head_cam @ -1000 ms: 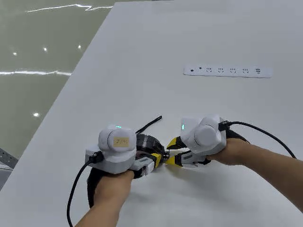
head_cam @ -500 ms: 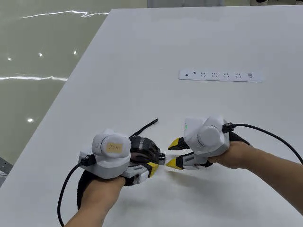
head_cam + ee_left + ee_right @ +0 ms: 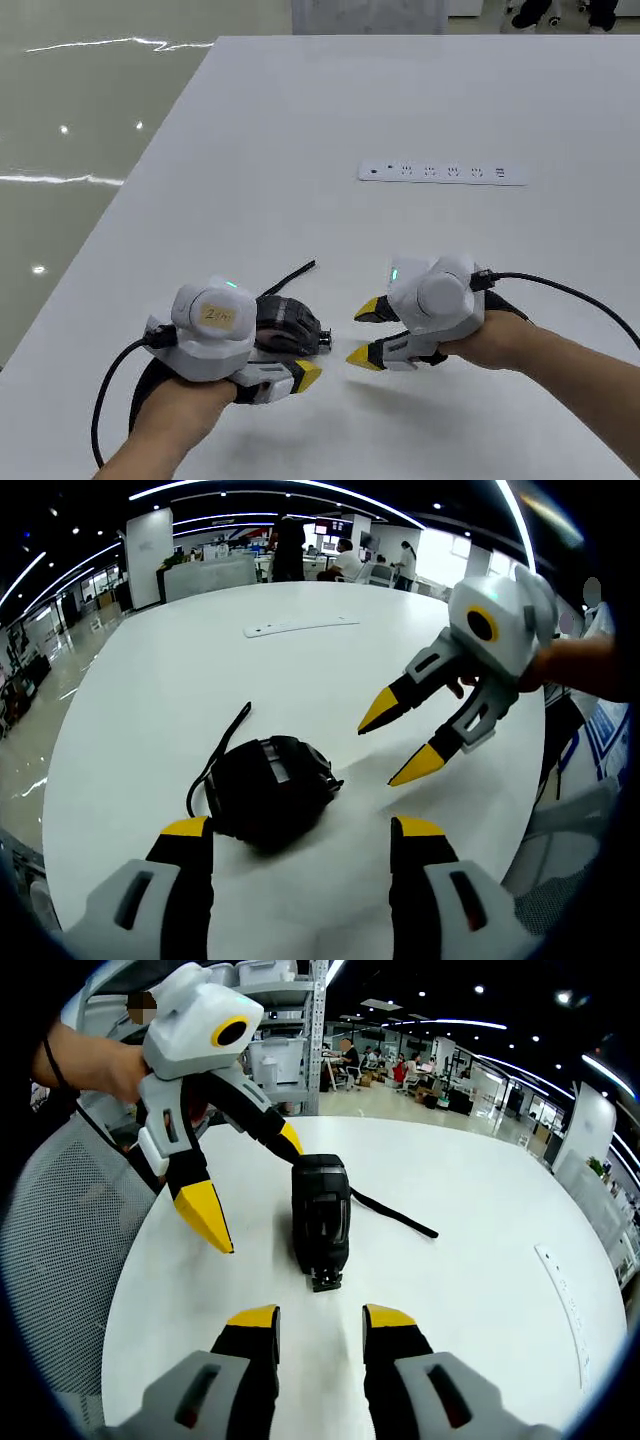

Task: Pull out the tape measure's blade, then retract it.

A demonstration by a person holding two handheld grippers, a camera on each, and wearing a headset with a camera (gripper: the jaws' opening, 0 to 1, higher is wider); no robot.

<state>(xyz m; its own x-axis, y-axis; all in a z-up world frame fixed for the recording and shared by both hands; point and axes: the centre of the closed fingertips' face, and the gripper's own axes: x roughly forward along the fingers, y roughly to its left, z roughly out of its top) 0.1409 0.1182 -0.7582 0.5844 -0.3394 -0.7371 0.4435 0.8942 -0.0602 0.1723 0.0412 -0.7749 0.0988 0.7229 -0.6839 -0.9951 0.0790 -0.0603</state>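
Observation:
The black tape measure [image 3: 288,322] lies on the white table [image 3: 330,120] with its blade drawn in and the hook tip [image 3: 325,1282] pointing at my right gripper. Its black strap [image 3: 290,278] trails away behind it. My left gripper [image 3: 300,345] is open, its yellow-tipped jaws standing either side of the case [image 3: 265,790] without pressing on it. A short way off the hook, my right gripper [image 3: 365,332] is open too and holds nothing. In the right gripper view its own jaws [image 3: 320,1318] flank the hook end from a small distance.
A white power strip [image 3: 442,172] lies farther back on the table. The table's left edge [image 3: 150,170] runs close beside my left hand, with shiny floor beyond it. A black cable [image 3: 570,295] leads off from the right gripper.
Both grippers have opened. The left one has let go of the case, and the right one has backed away from the hook end. The tape measure stays on the table.

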